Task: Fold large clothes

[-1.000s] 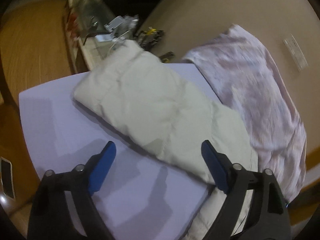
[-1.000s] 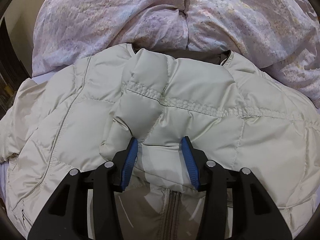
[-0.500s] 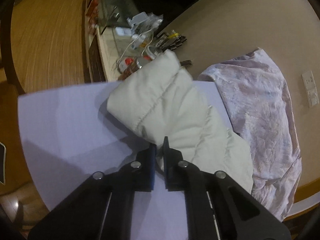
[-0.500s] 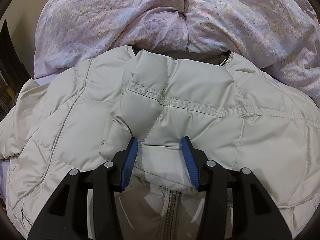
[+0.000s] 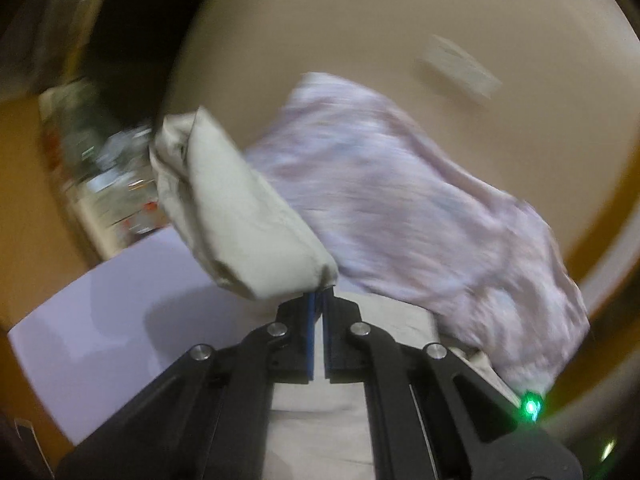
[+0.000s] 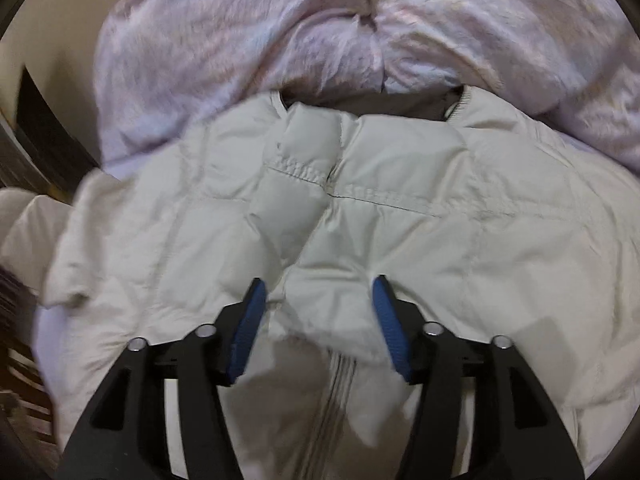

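A: Left gripper [image 5: 319,300], state?

B: Blue pads [image 5: 310,328] together, only a thin slit betw. them, clamped on the edge of the sleeve [image 5: 236,216] of the jacket [image 6: 360,216]. Sleeve rises from the tips and runs away up-left; long axis diagonal, free end farthest from the tool. View is blurred, so the cuff detail can't be read.

A: What lies under that tool?

B: More cream jacket fabric directly below the fingers; a pale lilac sheet [image 5: 120,320] to the left of them; a pink-lilac duvet [image 5: 400,200] ahead-right, touching the sleeve's far side.

A: Right gripper [image 6: 318,292]?

B: Fingers wide apart. A puffy fold of the jacket front sits betw. the pads, touching or nearly touching both; not squeezed.

A: Jacket orientation rel. to the right tool?

B: Lies flat, front up. Collar [image 6: 372,102] points straight ahead, away from the tool; zipper [image 6: 332,400] runs back toward it, passing under the fingers. Long axis approx. in line with the tool. Collar end butts against the duvet [image 6: 360,20]. One shoulder spreads left, the other right of the tips.
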The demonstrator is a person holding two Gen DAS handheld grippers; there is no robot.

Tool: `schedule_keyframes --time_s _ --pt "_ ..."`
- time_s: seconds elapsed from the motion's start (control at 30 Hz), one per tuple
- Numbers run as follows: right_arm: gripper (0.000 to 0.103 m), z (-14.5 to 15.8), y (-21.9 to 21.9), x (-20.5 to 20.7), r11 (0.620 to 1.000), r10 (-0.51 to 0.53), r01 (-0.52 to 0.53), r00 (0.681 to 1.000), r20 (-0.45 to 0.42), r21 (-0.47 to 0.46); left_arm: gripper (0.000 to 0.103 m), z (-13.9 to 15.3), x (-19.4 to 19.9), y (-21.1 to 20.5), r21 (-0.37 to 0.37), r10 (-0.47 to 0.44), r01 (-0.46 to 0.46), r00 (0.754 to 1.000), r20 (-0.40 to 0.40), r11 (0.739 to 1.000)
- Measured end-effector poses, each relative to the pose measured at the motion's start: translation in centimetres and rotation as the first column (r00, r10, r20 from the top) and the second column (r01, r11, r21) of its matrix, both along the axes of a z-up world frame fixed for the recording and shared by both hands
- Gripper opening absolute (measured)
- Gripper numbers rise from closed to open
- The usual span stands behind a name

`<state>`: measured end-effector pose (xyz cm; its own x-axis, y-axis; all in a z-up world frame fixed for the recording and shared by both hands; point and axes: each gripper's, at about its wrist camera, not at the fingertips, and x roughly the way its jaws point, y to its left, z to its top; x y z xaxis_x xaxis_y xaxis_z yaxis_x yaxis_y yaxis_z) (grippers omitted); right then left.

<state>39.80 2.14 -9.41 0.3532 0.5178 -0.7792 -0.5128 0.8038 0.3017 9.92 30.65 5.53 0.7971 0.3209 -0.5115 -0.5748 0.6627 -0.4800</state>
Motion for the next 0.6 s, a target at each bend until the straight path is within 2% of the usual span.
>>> schedule_keyframes --time_s 0.1,0.2,0.27,0.47,0.6 --pt "0.066 1.7 -2.7 -0.9 0.999 -0.034 0.033 0.998 0.060 0.021 0.002 1.8 3.4 -4.6 0.048 -0.139 0.138 0.990 0.017 0.989" --pt "0.069 2.9 -5.7 -1.4 0.996 -0.085 0.083 0.991 0.102 0.028 0.002 2.6 6.8 -9.6 0.080 -0.284 0.281 0.958 0.024 0.956" --pt "0.069 3.3 -7.9 -1.3 0.993 -0.120 0.117 0.987 0.108 0.033 0.002 2.6 8.3 -12.0 0.088 -0.349 0.346 0.937 0.024 0.934" --pt "0.069 3.0 -12.5 -0.8 0.980 -0.199 0.196 0.974 0.106 0.042 0.002 0.5 13.1 -18.5 0.046 -0.504 0.503 0.864 -0.002 0.863" --pt "0.069 2.2 -14.5 -0.6 0.970 -0.241 0.238 0.966 0.094 0.045 0.002 -3.0 16.3 -22.4 0.004 -0.572 0.574 0.817 -0.077 0.819"
